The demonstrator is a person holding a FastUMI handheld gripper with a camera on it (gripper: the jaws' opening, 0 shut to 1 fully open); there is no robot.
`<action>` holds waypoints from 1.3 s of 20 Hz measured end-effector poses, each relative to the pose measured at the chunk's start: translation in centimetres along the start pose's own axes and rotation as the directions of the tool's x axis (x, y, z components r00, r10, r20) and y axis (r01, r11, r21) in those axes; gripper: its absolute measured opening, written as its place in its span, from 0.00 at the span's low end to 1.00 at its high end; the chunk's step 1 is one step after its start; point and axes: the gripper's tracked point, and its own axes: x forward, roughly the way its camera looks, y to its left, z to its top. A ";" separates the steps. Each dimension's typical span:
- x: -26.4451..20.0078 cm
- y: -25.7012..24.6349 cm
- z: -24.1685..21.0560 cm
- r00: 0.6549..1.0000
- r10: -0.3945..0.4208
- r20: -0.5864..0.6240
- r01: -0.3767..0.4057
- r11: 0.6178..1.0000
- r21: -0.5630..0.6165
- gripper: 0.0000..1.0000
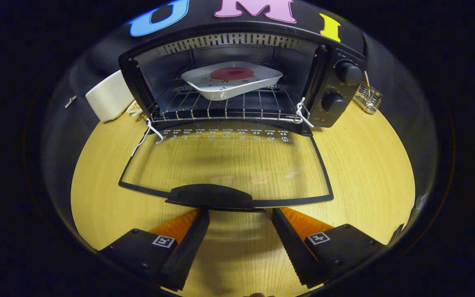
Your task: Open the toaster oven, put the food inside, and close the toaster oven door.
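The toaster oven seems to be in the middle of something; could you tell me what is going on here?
A person is working a handheld gripper at the toaster oven on the wooden table. The glass door lies folded down flat, and a white dish with a red piece of food sits on the wire rack inside. The gripper's fingers are open, just short of the door handle, so the door is not yet closed.

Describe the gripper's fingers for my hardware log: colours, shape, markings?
The gripper has two black wedge-shaped fingers with ribbed inner pads. Orange panels run along their outer sides. Each sits on a black block bearing a small white square tag with a black pattern.
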 end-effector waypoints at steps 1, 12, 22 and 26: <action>0.0 0.0 0.2 1.000 0.004 0.004 -0.004 1.000 -0.004 0.99; -4.2 0.2 2.3 0.994 0.063 0.092 -0.063 0.998 -0.011 0.98; -13.1 1.3 11.9 0.918 0.124 0.377 -0.174 0.980 0.100 0.99; -18.1 -0.7 13.7 0.865 0.112 0.489 -0.143 0.989 0.027 0.99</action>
